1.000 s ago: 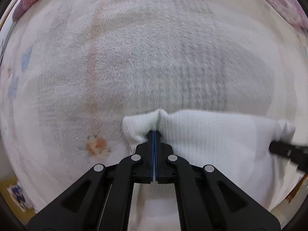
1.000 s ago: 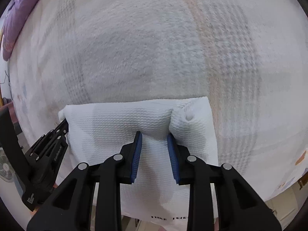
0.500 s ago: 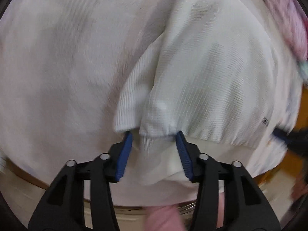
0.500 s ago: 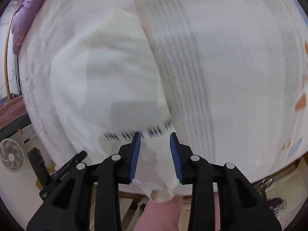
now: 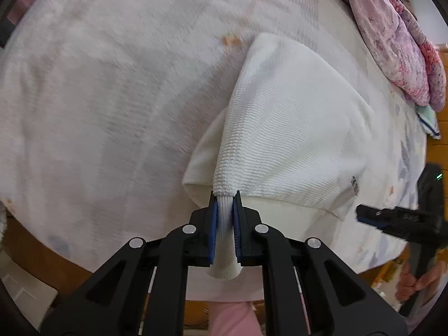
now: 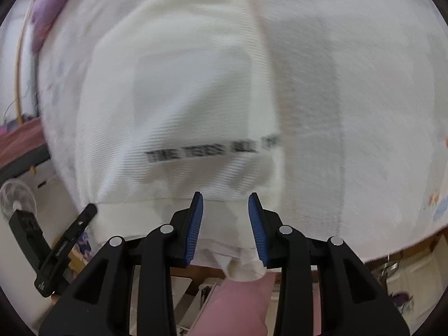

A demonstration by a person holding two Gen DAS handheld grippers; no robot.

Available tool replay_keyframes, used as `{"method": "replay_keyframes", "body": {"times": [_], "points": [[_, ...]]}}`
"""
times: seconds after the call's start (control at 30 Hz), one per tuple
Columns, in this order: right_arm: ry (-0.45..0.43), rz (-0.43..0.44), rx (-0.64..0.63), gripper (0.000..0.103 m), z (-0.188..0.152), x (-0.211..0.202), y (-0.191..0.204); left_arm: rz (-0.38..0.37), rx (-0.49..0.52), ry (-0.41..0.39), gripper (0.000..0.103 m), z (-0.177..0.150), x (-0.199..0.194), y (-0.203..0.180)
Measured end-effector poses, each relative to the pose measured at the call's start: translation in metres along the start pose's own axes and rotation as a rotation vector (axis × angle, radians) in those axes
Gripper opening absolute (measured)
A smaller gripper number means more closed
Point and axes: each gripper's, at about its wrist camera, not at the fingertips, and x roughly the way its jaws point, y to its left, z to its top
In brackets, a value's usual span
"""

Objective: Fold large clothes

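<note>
A white ribbed-knit garment (image 5: 294,128) lies folded on a bed near its front edge. My left gripper (image 5: 224,198) is shut on the garment's ribbed hem, which bunches between the blue pads. In the right wrist view the same garment (image 6: 179,89) shows a line of black printed letters (image 6: 212,149). My right gripper (image 6: 225,198) is open over the garment's near edge, with cloth lying between and below its fingers. The right gripper also shows in the left wrist view (image 5: 397,221), at the right.
The bed has a white patterned sheet (image 5: 106,89). A pink and purple quilt (image 5: 397,42) is heaped at the far right. A fan (image 6: 16,198) stands on the floor to the left of the bed. The bed's front edge runs just below both grippers.
The garment was laid down on the bed. My left gripper opened, then closed on the hem. My right gripper stayed open and drew back to the near edge.
</note>
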Motion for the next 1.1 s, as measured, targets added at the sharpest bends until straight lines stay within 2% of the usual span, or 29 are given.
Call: {"method": "replay_keyframes", "body": {"times": [0.07, 0.17, 0.23, 0.33, 0.4, 0.47, 0.53, 0.57, 0.6, 0.63, 0.67, 0.7, 0.73, 0.8, 0.83, 0.9, 0.97, 1.03, 1.1], "points": [[0.002, 0.025, -0.061, 0.032, 0.005, 0.0, 0.022, 0.033, 0.008, -0.015, 0.01, -0.008, -0.004, -0.001], [-0.017, 0.006, -0.109, 0.032, 0.008, -0.004, 0.041, 0.059, 0.0, 0.012, 0.01, -0.004, 0.009, 0.013], [-0.018, -0.002, -0.115, 0.032, 0.008, -0.004, 0.038, 0.1, 0.031, 0.044, 0.01, -0.004, 0.036, 0.022], [0.01, -0.072, -0.08, 0.033, 0.01, 0.02, 0.03, 0.156, 0.034, 0.128, 0.01, 0.004, 0.096, 0.035], [0.03, -0.042, -0.051, 0.033, 0.008, 0.035, 0.019, 0.202, 0.057, 0.119, 0.012, 0.011, 0.104, 0.028], [0.025, -0.052, -0.049, 0.031, 0.008, 0.051, 0.01, 0.183, 0.052, 0.118, 0.015, 0.009, 0.101, 0.032], [0.051, -0.103, -0.078, 0.03, 0.006, 0.06, 0.013, 0.165, 0.055, 0.121, 0.027, 0.004, 0.095, 0.04], [0.065, -0.115, -0.087, 0.031, 0.002, 0.061, 0.02, 0.142, 0.041, 0.13, 0.027, 0.003, 0.091, 0.045], [0.094, -0.123, -0.125, 0.031, -0.005, 0.06, 0.027, 0.158, 0.001, 0.149, 0.027, 0.002, 0.089, 0.05], [0.14, -0.135, -0.202, 0.03, -0.016, 0.069, 0.036, 0.14, -0.027, 0.159, 0.027, 0.0, 0.089, 0.056], [0.164, -0.167, -0.225, 0.03, -0.021, 0.081, 0.033, 0.132, -0.036, 0.162, 0.027, -0.001, 0.09, 0.058], [0.175, -0.204, -0.203, 0.029, -0.024, 0.098, 0.021, 0.126, -0.04, 0.167, 0.028, -0.002, 0.094, 0.059], [0.147, -0.192, -0.169, 0.029, -0.026, 0.113, 0.006, 0.132, -0.035, 0.171, 0.029, -0.003, 0.095, 0.06], [0.143, -0.153, -0.107, 0.028, -0.024, 0.11, 0.0, 0.166, 0.01, 0.167, 0.032, -0.002, 0.096, 0.055], [0.156, -0.151, -0.091, 0.028, -0.025, 0.106, 0.003, 0.182, 0.026, 0.167, 0.037, -0.002, 0.096, 0.054], [0.223, -0.126, -0.066, 0.032, -0.039, 0.097, 0.003, 0.205, 0.033, 0.185, 0.044, -0.002, 0.094, 0.056], [0.215, -0.061, -0.016, 0.031, -0.053, 0.092, -0.007, 0.186, -0.002, 0.206, 0.046, -0.002, 0.094, 0.062], [0.197, -0.07, 0.046, 0.032, -0.058, 0.097, -0.022, 0.164, -0.014, 0.2, 0.048, -0.003, 0.094, 0.068], [0.186, -0.03, 0.152, 0.031, -0.056, 0.112, -0.037, 0.164, 0.002, 0.189, 0.049, -0.005, 0.094, 0.072]]}}
